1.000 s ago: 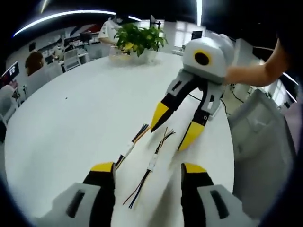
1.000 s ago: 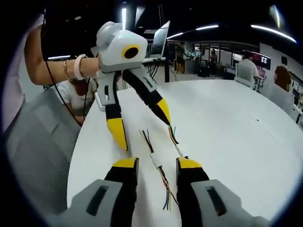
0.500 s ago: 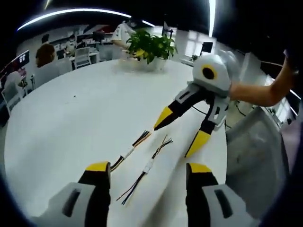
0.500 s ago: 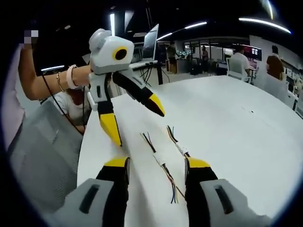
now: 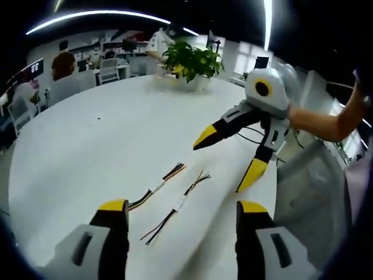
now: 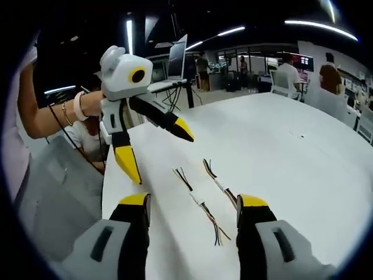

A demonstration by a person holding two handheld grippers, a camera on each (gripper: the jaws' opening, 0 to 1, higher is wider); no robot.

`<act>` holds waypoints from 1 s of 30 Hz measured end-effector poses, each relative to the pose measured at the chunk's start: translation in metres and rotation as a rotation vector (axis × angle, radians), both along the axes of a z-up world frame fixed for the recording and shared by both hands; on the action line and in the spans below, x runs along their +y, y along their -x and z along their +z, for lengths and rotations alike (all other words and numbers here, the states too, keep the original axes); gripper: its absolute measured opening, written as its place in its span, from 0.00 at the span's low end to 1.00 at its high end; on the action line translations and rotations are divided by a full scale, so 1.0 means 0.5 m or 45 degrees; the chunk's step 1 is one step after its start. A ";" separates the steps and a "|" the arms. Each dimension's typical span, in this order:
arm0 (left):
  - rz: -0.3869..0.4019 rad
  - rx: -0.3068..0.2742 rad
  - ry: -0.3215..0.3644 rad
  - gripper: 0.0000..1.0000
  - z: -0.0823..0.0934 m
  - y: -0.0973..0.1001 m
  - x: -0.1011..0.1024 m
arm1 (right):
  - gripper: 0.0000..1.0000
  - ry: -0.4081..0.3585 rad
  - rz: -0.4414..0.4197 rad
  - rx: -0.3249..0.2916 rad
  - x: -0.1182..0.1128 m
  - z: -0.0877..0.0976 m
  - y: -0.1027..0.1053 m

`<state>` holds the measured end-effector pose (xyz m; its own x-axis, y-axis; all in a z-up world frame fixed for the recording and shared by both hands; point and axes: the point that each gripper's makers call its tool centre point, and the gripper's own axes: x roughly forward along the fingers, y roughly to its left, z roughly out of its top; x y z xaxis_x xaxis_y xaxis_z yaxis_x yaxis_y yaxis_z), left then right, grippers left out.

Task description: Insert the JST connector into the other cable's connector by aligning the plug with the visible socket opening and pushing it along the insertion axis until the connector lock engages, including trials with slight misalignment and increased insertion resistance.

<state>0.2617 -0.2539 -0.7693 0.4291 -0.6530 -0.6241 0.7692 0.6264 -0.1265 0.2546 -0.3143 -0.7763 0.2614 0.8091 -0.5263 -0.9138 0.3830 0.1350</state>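
Two short multi-wire cables, each with a white JST connector at mid-length, lie side by side and apart on the white table (image 5: pixel 87 134). One cable (image 5: pixel 156 188) (image 6: pixel 220 185) ends in orange and black wires; the other cable (image 5: pixel 179 202) (image 6: pixel 198 197) lies just beside it. My left gripper (image 5: pixel 182 207) (image 6: pixel 156 149) is open and holds nothing, hovering above the cables. Facing it from the far side, my right gripper (image 6: pixel 193 200) (image 5: pixel 227 156) is likewise open and raised off the table.
A potted plant (image 5: pixel 189 58) stands at the table's far side. A grey chair (image 5: pixel 309 192) (image 6: pixel 52 192) is at the table's edge, with an open laptop (image 6: pixel 178 58) beyond. People sit at desks in the background. A person's forearm (image 6: pixel 52 111) holds the left gripper.
Both grippers have drawn back and up from the cables, and their jaws stand wider apart. The two cables lie where they were.
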 end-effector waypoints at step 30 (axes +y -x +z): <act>0.101 -0.024 0.013 0.87 0.024 0.047 0.031 | 0.72 -0.025 -0.154 -0.015 -0.047 0.055 0.034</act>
